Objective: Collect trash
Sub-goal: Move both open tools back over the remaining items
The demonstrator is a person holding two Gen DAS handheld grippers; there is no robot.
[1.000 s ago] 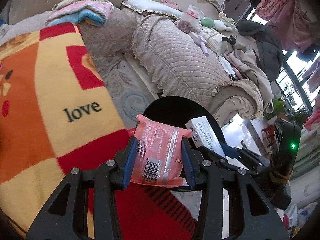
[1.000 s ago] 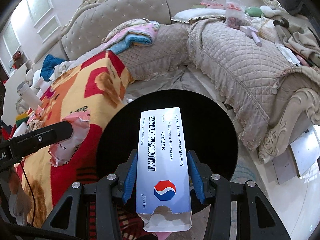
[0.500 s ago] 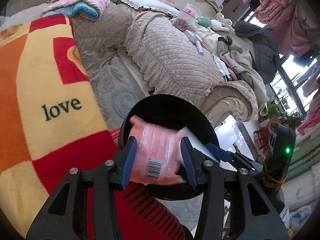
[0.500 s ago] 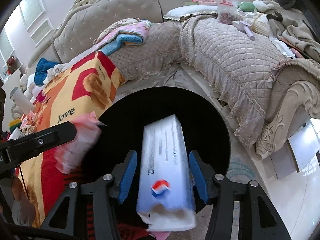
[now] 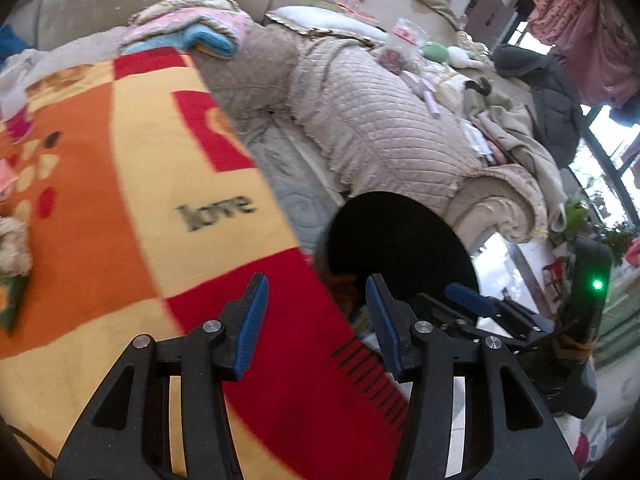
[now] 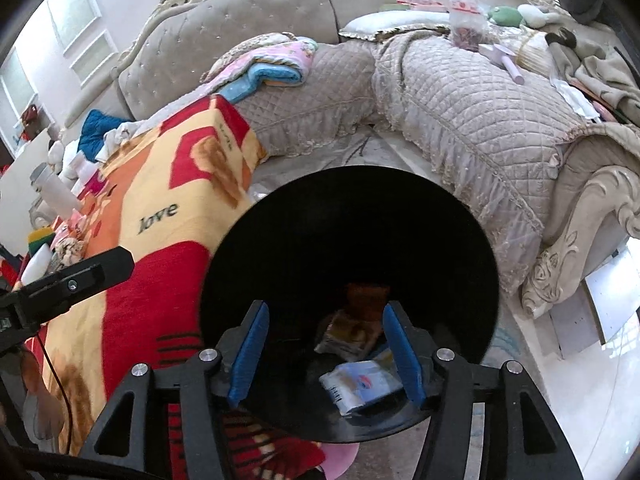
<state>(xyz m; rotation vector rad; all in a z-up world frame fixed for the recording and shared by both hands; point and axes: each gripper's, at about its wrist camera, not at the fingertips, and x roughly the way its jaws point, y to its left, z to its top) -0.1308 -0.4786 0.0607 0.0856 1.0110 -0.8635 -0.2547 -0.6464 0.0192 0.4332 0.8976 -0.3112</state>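
Trash bin [image 6: 348, 240] beside patterned blanket [image 5: 140, 208], quilted sofa [image 6: 460, 112] behind; both hand-held grippers [image 5: 316, 320] [image 6: 324, 352] opening, empty.

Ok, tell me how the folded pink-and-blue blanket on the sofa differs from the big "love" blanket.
The folded pink-and-blue blanket is pastel and bundled small on the sofa seat; the "love" blanket is orange, yellow and red and spread wide. The "love" blanket bears printed lettering; no lettering shows on the folded one. Both are soft fabric.

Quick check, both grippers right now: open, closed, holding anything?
Left gripper: jaws opening, nothing between them, above the blanket edge beside the black bin.
Right gripper: jaws opening, empty, over the bin; the white box lies inside.
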